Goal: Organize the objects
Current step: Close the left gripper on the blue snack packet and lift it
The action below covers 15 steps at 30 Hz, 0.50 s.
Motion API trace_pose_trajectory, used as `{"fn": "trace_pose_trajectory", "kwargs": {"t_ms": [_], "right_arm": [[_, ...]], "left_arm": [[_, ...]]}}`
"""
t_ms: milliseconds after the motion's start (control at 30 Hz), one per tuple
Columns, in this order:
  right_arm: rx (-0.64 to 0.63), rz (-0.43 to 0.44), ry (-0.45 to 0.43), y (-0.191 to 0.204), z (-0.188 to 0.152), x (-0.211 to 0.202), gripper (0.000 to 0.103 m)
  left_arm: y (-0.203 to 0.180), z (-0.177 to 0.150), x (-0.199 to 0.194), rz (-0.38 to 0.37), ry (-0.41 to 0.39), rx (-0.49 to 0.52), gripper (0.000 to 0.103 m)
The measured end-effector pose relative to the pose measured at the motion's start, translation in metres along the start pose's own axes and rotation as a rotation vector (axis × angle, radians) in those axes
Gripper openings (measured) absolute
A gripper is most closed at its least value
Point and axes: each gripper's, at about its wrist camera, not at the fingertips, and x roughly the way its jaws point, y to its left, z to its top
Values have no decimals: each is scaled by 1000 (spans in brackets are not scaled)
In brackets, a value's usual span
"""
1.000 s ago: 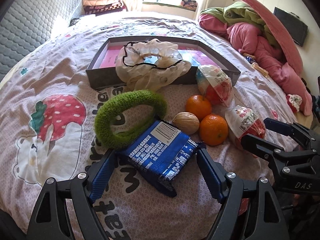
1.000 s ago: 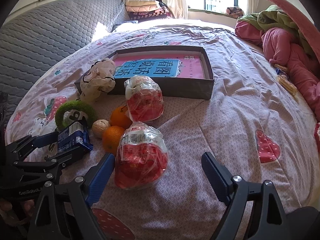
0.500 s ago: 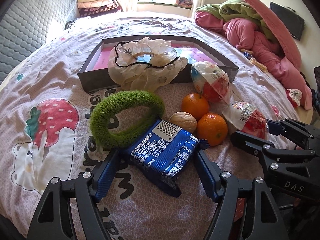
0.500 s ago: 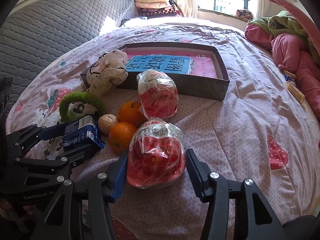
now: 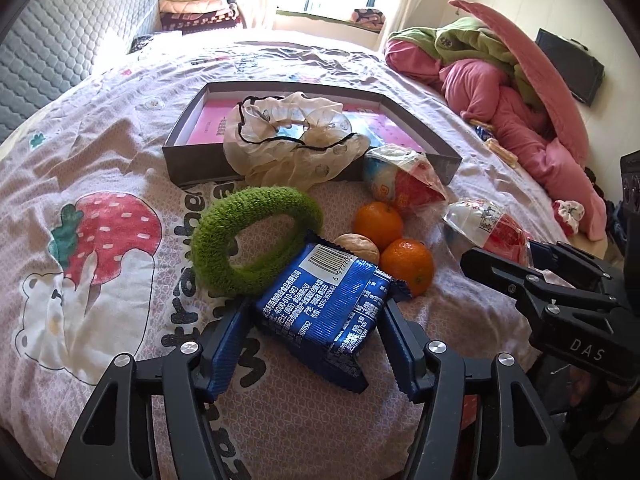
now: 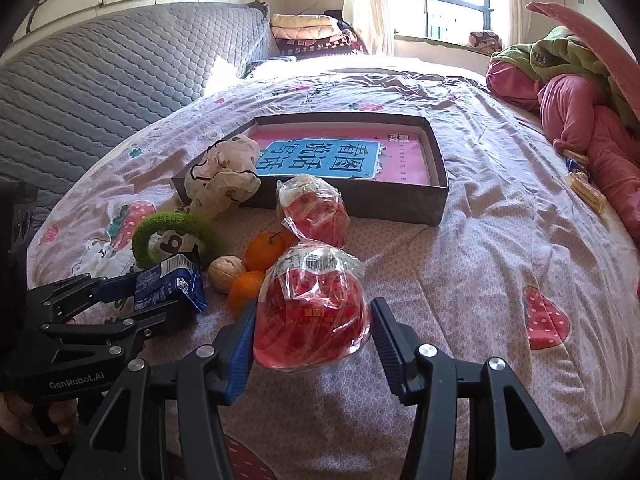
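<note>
The crinkly blue foil snack packet, beside the fuzzy green ring, lies between your closing left gripper jaws; your right gripper clamps the glossy red bag.

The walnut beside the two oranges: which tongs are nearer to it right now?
Left. The left tongs are closing around the blue packet that lies against the walnut. The right tongs straddle the near red bag, beyond the oranges.
</note>
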Motion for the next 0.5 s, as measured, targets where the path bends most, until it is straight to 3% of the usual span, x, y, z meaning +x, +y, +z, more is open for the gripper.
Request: {"fn": "trace_pose_trajectory", "kwargs": {"t_ms": [500], "right_arm": [[13, 28, -66, -1, 6, -14, 54]], "left_arm": [[-3, 9, -26, -14, -68, -14, 65]]}}
